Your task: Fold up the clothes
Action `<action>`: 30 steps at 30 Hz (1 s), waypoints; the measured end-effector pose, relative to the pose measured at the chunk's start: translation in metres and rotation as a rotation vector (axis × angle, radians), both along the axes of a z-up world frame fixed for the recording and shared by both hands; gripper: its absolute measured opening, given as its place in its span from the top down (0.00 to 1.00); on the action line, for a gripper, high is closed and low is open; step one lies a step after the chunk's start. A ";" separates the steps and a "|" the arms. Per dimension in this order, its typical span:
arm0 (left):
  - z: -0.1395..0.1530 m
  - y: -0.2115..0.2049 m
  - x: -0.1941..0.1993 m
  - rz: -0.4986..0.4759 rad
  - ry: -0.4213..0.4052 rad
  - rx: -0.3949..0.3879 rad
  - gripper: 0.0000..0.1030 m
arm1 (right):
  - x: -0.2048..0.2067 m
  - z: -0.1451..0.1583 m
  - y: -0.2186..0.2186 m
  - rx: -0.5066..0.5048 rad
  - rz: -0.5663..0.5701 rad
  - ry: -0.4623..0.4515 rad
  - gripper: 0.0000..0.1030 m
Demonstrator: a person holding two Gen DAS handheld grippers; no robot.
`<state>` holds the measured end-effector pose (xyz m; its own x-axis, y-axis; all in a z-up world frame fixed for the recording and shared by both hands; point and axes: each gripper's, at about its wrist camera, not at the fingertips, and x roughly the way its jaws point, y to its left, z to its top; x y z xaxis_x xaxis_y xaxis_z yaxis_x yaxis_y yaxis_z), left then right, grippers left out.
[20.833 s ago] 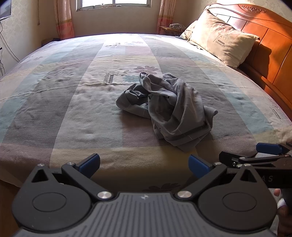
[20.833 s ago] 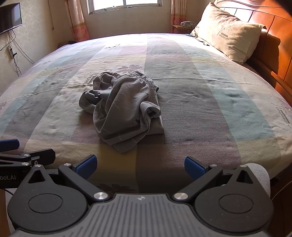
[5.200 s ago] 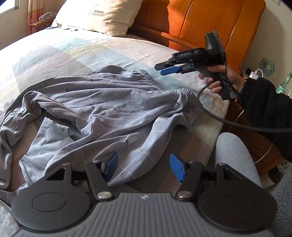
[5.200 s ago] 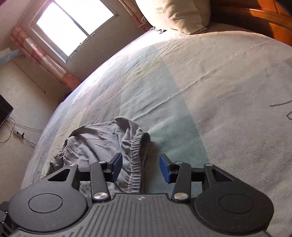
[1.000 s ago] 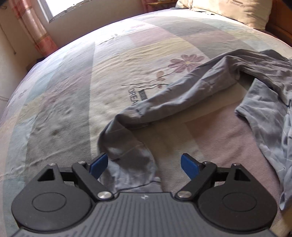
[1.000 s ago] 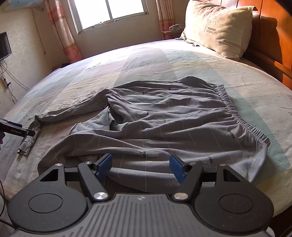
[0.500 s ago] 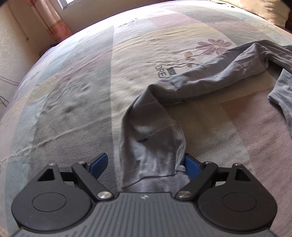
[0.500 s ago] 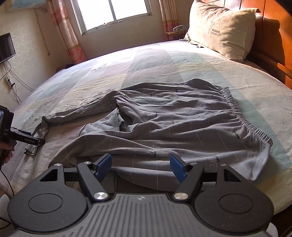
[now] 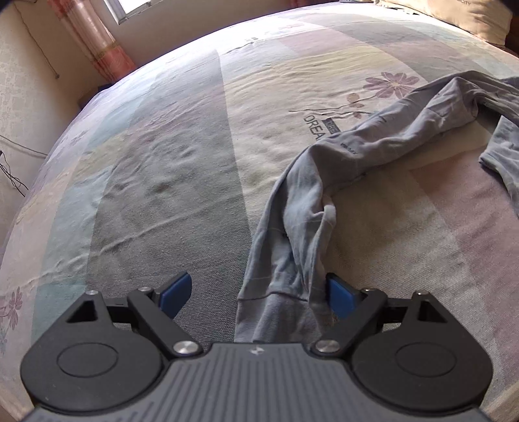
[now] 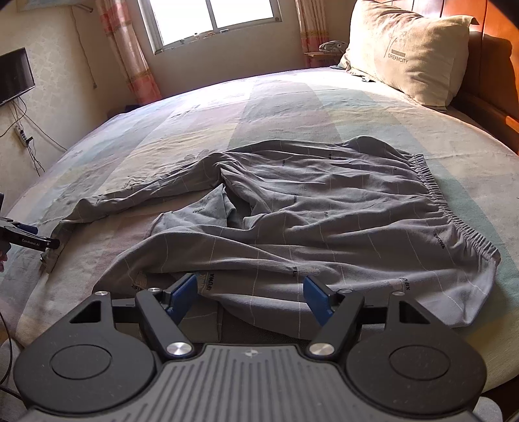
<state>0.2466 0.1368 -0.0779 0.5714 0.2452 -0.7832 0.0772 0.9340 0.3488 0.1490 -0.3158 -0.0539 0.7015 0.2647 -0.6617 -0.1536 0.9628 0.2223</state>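
A wide bed sheet [image 10: 292,107] of pale pastel stripes, printed with purple flowers [image 9: 387,85], covers the mattress. At its head a beige rectangular pillow [image 10: 408,55] leans against an orange-brown wooden headboard [image 10: 496,29]. A bright window [image 10: 214,19] with pink checked curtains [image 10: 126,48] sits in the far wall, and a dark flat screen [image 10: 14,74] hangs on the cream wall at left, with thin cables [image 10: 26,136] trailing below it.

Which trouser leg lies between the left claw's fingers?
The far leg, stretched out long and thin; its cuff sits inside the open left claw. The near leg lies bunched by the right claw.
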 end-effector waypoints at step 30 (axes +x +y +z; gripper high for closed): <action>0.062 0.053 -0.050 0.101 0.035 -0.340 0.15 | -0.020 0.016 0.029 0.013 0.121 -0.047 0.17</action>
<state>0.1963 0.1896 -0.0157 0.5290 0.0210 -0.8484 -0.0148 0.9998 0.0156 0.1291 -0.2872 -0.0383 0.6937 0.3578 -0.6251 -0.2793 0.9336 0.2245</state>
